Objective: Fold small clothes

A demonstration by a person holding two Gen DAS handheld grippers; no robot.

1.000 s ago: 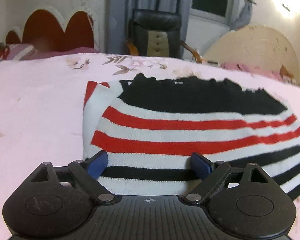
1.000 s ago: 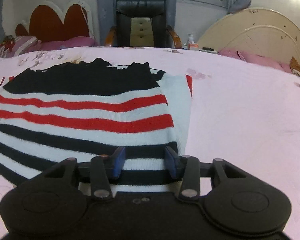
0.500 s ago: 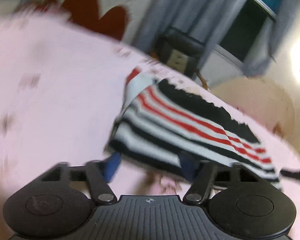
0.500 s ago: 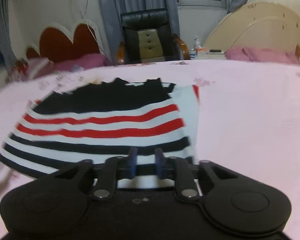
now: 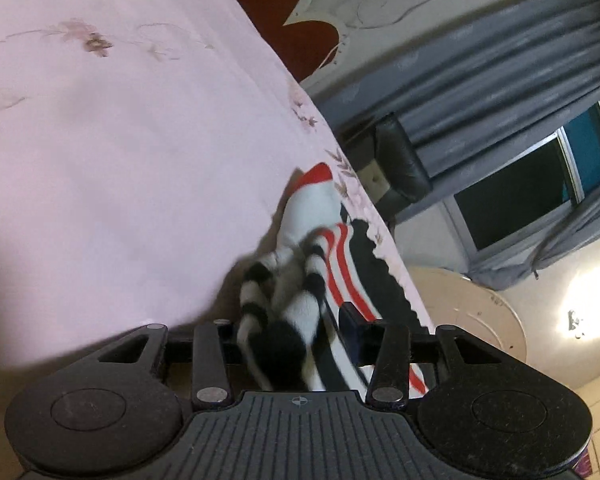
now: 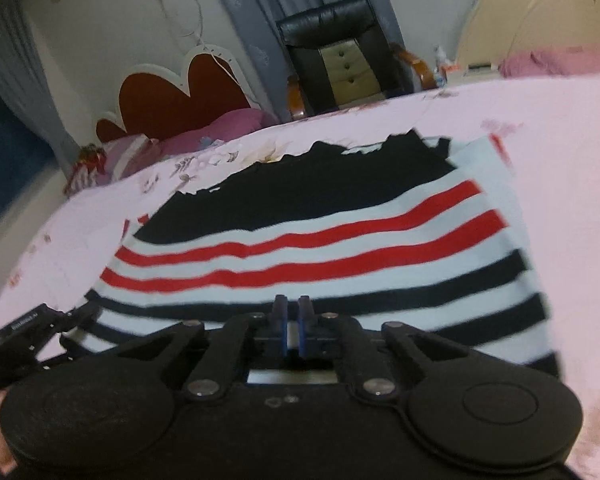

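So the black, white and red striped knit sweater [image 6: 320,240] is lying flat on the pink floral bedsheet [image 5: 120,140], black yoke toward the far edge of the bed where the black leather armchair [image 6: 332,48] stands, hem along the near edge. Both grippers are at that hem.

The right gripper [image 6: 292,312] has just been closing and its blue pads are now clenched nearly together on the hem edge. White hem cloth shows right below them, so I'd call it pinched, thin layer only.

The left gripper [image 5: 296,328] is rolled hard onto its side at the sweater's left near corner. Its jaws have just been closing too, and a bunched wad of striped cloth sits between them. One pad is hidden behind the wad, so I can't tell if it's really biting yet.

Tips for this step, as I read it (lifting the hem to fold it up toward the yoke):
- make sure the left actually clamps before lifting, or that corner drops
- grab both layers, not just the top one
- raise both hands evenly so the stripes stay parallel
- carry the hem over low, lay it down square with the yoke
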